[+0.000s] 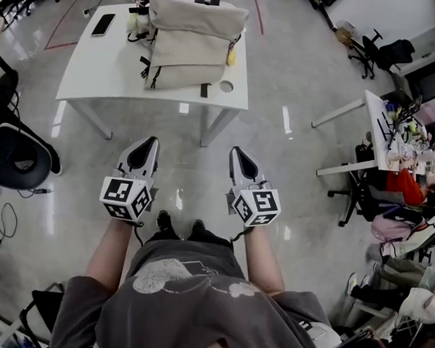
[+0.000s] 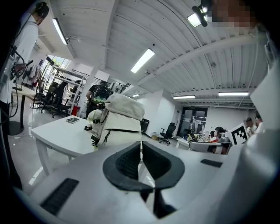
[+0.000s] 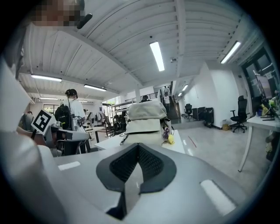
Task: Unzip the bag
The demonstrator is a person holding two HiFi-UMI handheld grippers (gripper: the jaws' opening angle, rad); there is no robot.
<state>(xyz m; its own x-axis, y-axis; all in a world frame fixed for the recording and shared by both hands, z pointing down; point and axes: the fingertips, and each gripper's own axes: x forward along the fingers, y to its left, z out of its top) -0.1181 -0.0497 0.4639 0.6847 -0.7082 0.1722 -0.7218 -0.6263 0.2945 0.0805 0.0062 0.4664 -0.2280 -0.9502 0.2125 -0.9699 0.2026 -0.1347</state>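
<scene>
Standing short of the worktop, the person holds both tools low and level in front of the body, over bare floor. This looks like a carrying pose for the approach rather than a working one.

The left gripper is at the near left. Its fingers are all but closed, with only a thin slit between the dark pads, and nothing is caught in it.

The right gripper, near right and roughly level with the other, has its fingers fully together, also empty. Closed fingers suit this stage, since neither tool is touching anything.

Farther off is the white worktop, well apart from both tools. The beige bag sits upright on its far right part, its top flopped over, probably stood there so the zip is reachable from the front.

A small yellow object lies against the bag's right side, a small ring sits near the front edge, and a dark phone lies at the far left.

Both gripper views look straight at the bag. The zip pull cannot be made out from here, so the unzipping seems not yet begun.
</scene>
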